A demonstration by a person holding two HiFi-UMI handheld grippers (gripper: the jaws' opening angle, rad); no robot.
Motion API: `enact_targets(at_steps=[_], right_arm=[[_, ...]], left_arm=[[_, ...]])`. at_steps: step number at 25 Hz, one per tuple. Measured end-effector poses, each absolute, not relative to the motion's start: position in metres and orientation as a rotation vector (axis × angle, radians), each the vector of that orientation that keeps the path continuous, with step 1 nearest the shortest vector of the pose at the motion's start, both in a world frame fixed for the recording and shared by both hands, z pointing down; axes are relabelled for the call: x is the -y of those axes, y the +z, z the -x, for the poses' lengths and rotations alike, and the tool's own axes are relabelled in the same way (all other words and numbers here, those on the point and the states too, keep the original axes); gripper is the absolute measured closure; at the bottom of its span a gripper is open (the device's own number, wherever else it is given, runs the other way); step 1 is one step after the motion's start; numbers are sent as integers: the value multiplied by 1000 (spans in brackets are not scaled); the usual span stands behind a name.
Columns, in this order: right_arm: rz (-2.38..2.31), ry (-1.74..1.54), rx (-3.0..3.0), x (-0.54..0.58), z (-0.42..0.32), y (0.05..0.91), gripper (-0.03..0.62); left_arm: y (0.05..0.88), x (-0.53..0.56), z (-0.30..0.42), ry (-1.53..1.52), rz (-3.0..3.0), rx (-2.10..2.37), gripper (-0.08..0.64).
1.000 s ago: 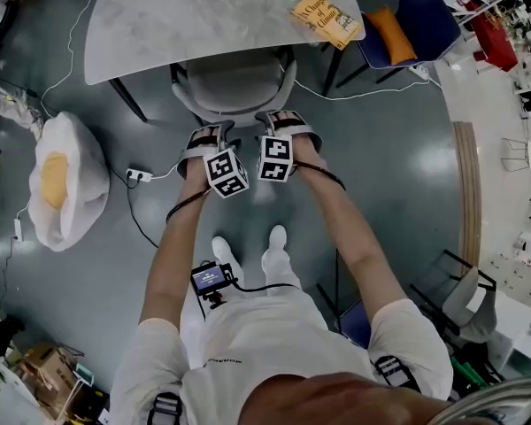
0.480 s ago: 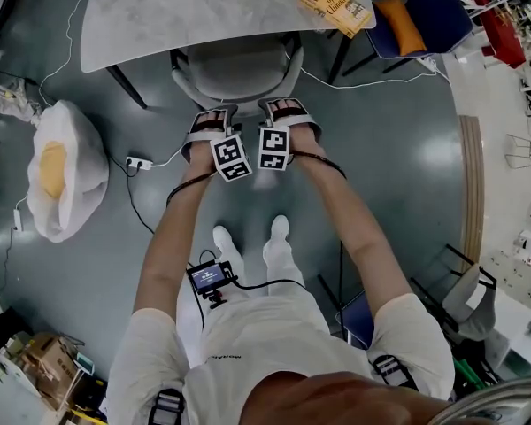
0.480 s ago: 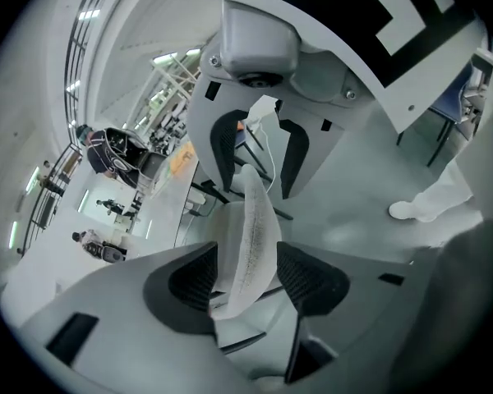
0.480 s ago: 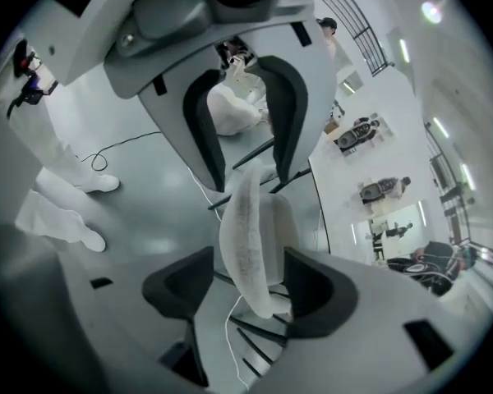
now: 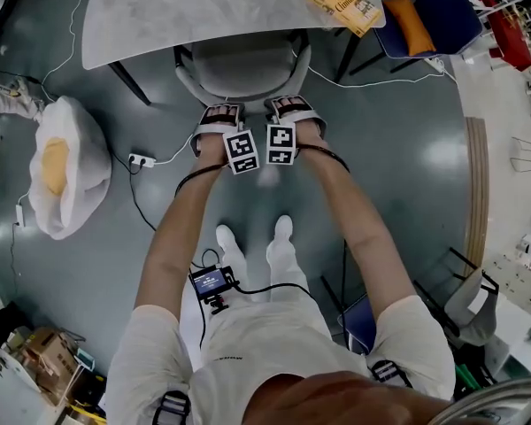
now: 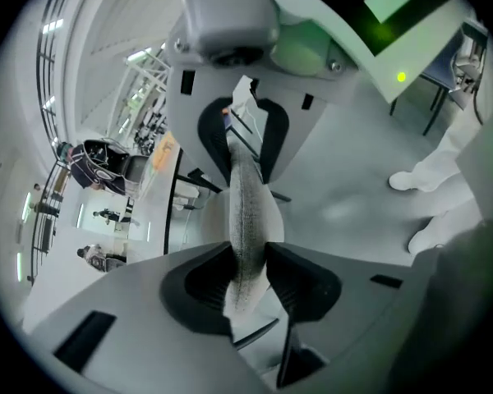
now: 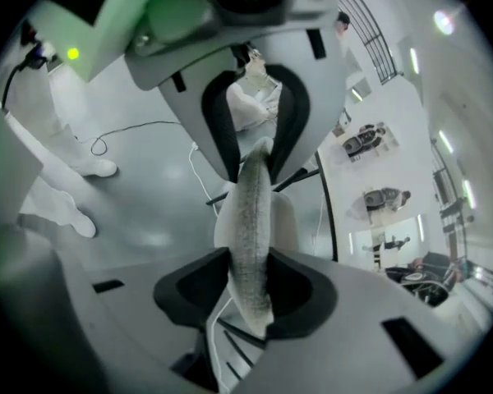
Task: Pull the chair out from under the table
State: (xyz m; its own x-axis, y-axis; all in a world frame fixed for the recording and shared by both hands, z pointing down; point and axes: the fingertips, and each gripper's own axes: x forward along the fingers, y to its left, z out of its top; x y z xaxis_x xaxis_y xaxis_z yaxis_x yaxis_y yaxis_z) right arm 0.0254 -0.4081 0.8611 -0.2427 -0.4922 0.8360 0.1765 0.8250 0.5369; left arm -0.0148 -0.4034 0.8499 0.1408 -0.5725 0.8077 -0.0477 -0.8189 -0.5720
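Chair (image 5: 243, 65), upper centre, seat under table (image 5: 159, 16), backrest (image 6: 248, 220) running left-right; my left gripper (image 5: 221, 113) and right gripper (image 5: 288, 108) are closing on its rim, edge-on in gripper views.

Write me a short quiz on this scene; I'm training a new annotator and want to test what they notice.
1. True or false: the chair stands fully clear of the table.
2. What sits between the jaws of the left hand-held gripper and the right hand-held gripper? A: the top edge of the chair's backrest. B: a floor cable. C: nothing.
3. What lies on the table's right end in the head view?

Key
1. False: its seat is still tucked under the tabletop.
2. A: both pairs of jaws are closing, with the backrest edge between the pads.
3. A yellow book.
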Motion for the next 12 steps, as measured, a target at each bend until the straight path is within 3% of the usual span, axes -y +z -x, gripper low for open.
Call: enact_targets(at_steps=[1, 3, 12], right_arm=[[-240, -656, 1707, 408, -26, 862, 454], [-230, -648, 1711, 409, -23, 862, 472], [-255, -602, 1730, 410, -23, 861, 491]], left_arm=[[853, 403, 16, -1725, 2024, -599, 439], [855, 404, 20, -1729, 2039, -611, 457], [855, 404, 19, -1770, 2025, -626, 471]])
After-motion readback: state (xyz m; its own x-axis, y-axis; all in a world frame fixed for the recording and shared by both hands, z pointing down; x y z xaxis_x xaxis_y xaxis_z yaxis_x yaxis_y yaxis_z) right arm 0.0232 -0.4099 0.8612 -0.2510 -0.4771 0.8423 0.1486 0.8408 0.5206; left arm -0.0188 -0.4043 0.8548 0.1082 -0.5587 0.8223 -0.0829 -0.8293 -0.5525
